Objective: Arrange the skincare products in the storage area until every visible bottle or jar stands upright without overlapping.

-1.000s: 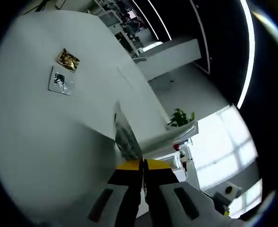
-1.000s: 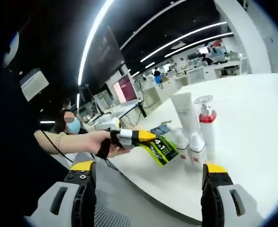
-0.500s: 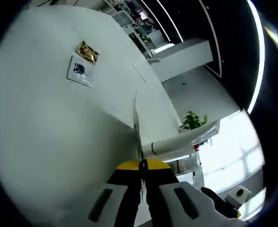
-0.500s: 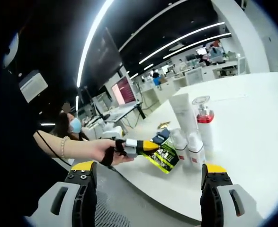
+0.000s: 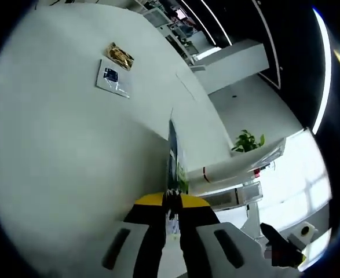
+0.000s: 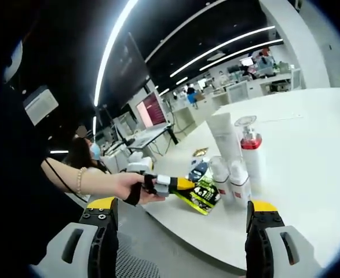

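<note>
Left gripper (image 6: 184, 184) clenched on a green sachet (image 6: 203, 194) at 9 o'clock of 4 upright bottles (image 6: 239, 159); right gripper (image 6: 181, 223) fingers released above the bench (image 6: 309, 145).

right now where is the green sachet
In the right gripper view the green sachet is pinched in the left gripper, held just left of the upright bottles near the table's front edge.

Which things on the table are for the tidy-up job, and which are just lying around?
For the job:
white tube
red-collared pump bottle
two small white bottles
green sachet in the left claw

Lying about:
gold packet
flat white packet
potted plant
</note>
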Tool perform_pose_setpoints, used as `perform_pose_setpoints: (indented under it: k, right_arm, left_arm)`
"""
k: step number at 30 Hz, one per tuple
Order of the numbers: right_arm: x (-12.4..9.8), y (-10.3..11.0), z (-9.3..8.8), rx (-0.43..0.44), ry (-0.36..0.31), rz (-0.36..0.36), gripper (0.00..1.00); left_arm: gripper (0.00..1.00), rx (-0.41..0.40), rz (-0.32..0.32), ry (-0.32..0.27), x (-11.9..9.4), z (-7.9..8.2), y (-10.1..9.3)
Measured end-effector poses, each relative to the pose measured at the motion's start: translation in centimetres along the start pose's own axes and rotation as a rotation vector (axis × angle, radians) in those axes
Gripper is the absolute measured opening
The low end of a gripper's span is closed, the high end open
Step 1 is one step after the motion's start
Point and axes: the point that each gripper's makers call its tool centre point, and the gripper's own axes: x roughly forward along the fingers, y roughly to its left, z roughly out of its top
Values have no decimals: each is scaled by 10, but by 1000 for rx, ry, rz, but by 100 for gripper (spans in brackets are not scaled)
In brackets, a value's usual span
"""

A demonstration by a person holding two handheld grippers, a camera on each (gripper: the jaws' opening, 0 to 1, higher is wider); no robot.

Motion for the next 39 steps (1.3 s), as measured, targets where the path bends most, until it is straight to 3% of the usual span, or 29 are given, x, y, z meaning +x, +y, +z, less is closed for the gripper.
perform_pose_setpoints:
  k: [4, 12, 20, 33, 35, 37, 39]
  right_arm:
    - [0, 0, 0, -2, 2, 1, 97]
    - [0, 0, -1, -4, 6, -1, 97]
    - [0, 0, -2, -5, 11, 3, 97]
    - [1, 1, -4, -3, 21, 7, 97]
    - [1, 1, -4, -5, 22, 7, 97]
    - [1, 0, -4, -6, 23, 6, 97]
    - [1, 0, -4, -7, 23, 6, 97]
  left_arm:
    - [4, 45, 28, 21, -3, -8, -2]
    - [8, 123, 72, 54, 2, 1, 20]
    - [12, 202, 119, 72, -1, 1, 26]
    - [15, 327, 152, 97, -6, 0, 20]
    - [17, 383, 167, 105, -8, 1, 20]
    - [20, 492, 185, 123, -9, -1, 17]
    - [23, 655, 191, 150, -9, -7, 7]
